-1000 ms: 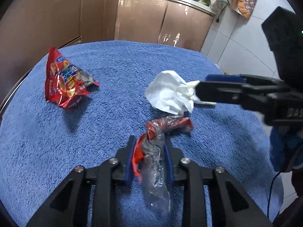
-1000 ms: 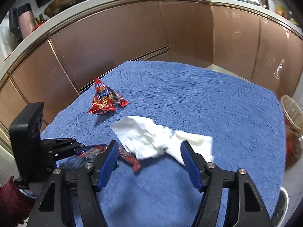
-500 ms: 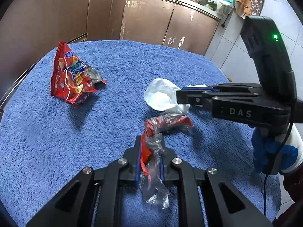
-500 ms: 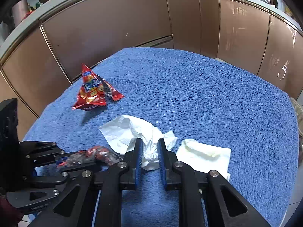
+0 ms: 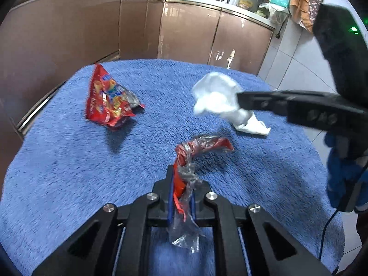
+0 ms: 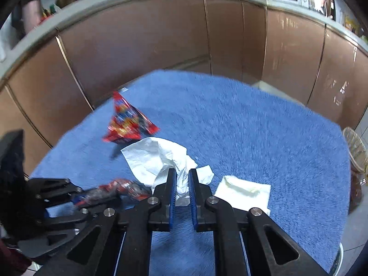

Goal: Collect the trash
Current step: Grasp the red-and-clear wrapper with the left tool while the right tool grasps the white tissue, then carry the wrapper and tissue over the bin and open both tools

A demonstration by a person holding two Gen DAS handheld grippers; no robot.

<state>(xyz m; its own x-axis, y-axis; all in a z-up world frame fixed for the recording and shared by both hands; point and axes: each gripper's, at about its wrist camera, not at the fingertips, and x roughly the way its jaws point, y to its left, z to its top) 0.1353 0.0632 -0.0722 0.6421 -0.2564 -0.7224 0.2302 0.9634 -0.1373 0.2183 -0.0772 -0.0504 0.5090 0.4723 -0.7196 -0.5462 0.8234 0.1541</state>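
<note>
My left gripper [image 5: 181, 184] is shut on a twisted red and clear plastic wrapper [image 5: 197, 148] and holds it above the blue towel [image 5: 69, 172]. My right gripper [image 6: 182, 179] is shut on a crumpled white tissue [image 6: 151, 158], lifted off the towel; the tissue also shows in the left wrist view [image 5: 216, 94]. A red snack bag [image 5: 108, 101] stands on the towel at the left, also in the right wrist view [image 6: 126, 122]. A folded white napkin [image 6: 243, 189] lies flat on the towel to the right of my right gripper.
The blue towel covers a round table [image 6: 264, 126]. Brown kitchen cabinets [image 5: 184, 27] curve behind it. A wicker basket [image 6: 355, 147] stands past the table's right edge. A tiled floor [image 5: 296, 73] lies to the right.
My right gripper closed on the white tissue and lifted it. My left gripper closed on the twisted wrapper and raised it off the towel.
</note>
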